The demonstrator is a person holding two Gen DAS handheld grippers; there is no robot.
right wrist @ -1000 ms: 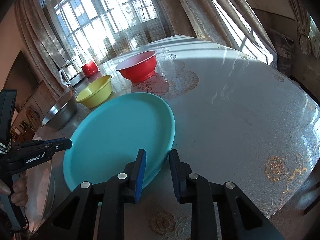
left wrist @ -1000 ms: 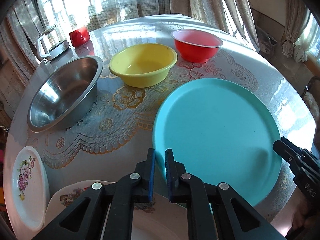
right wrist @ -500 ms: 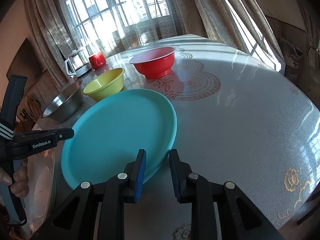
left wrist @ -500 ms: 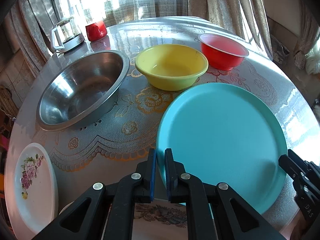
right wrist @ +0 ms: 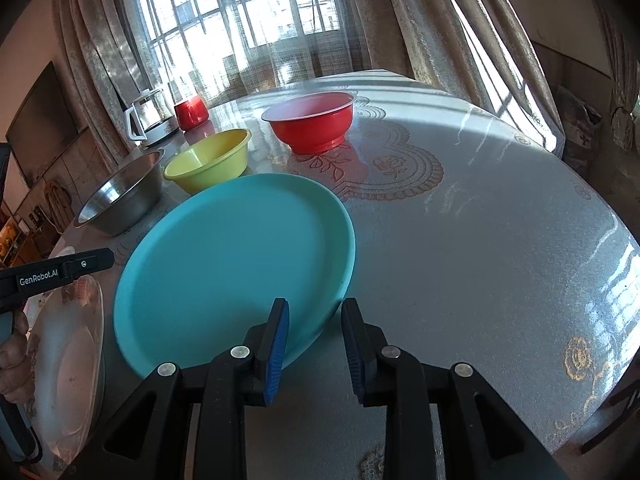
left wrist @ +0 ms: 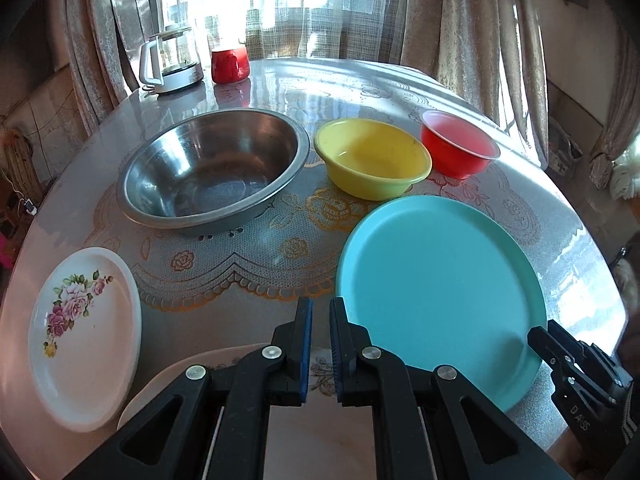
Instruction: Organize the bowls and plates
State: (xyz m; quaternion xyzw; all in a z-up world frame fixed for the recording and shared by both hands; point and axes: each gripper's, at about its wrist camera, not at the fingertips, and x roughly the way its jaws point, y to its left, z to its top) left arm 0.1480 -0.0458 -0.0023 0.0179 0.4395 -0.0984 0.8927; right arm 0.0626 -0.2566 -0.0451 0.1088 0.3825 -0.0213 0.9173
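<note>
On the round table point(left wrist: 280, 80), three bowls stand in a row: the steel bowl point(left wrist: 214, 172) left, the plastic bowl point(left wrist: 372, 158) in the middle, the disposable bowl point(left wrist: 460, 144) right. Behind them stand a kettle point(left wrist: 170, 64) and a mug point(left wrist: 229, 65). Nearer the camera lie a large plate point(left wrist: 440, 292) on the right and a floral plate point(left wrist: 84, 332) on the left.

Three bowls stand on the round table: one wide stainless-steel bowl point(left wrist: 214, 168), one yellow plastic bowl point(left wrist: 372, 158) and one red plastic bowl with a pale rim point(left wrist: 459, 145). Three plates lie there too: one large turquoise round plate point(left wrist: 440, 280), one white plate with a pink flower print point(left wrist: 84, 332), and one cream patterned plate point(left wrist: 320, 376) partly hidden under the near gripper. At the far edge there is one glass kettle with a white handle point(left wrist: 170, 65) and one red mug point(left wrist: 229, 65). Two black two-finger grippers with blue pads show.
</note>
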